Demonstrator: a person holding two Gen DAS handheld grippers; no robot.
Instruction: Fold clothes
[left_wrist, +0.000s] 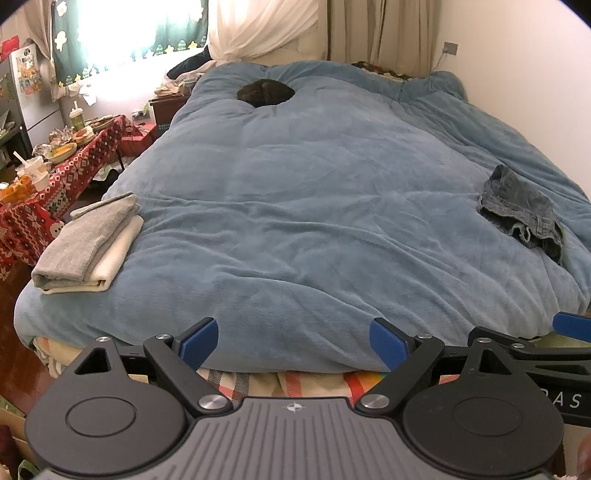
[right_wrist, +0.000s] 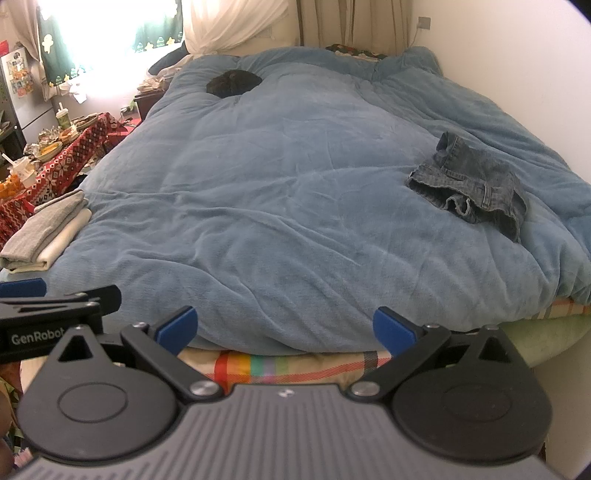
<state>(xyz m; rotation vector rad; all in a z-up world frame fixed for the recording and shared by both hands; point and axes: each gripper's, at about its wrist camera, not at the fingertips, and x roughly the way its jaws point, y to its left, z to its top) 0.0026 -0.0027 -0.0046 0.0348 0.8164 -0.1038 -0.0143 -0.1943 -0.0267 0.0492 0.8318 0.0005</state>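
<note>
Two claws released at the foot of the bed, one garment left unfolded.

Both the left claw and the right claw hang side by side off the near edge of the bed, fingers spread wide and grasping nothing; this reads as a neutral stance between garments. A folded stack, grey piece over cream piece, sits at the near left corner of the bed, judged to be the finished pile, parked clear of the working area. The crumpled denim shorts lie on the right side of the bed, well apart from both claws and nearer the right one. Long axis of the shorts runs diagonally, from far left to near right; the bunched band with belt loops faces the claws. A dark lump rests near the head of the bed; identity cannot be told.
</note>
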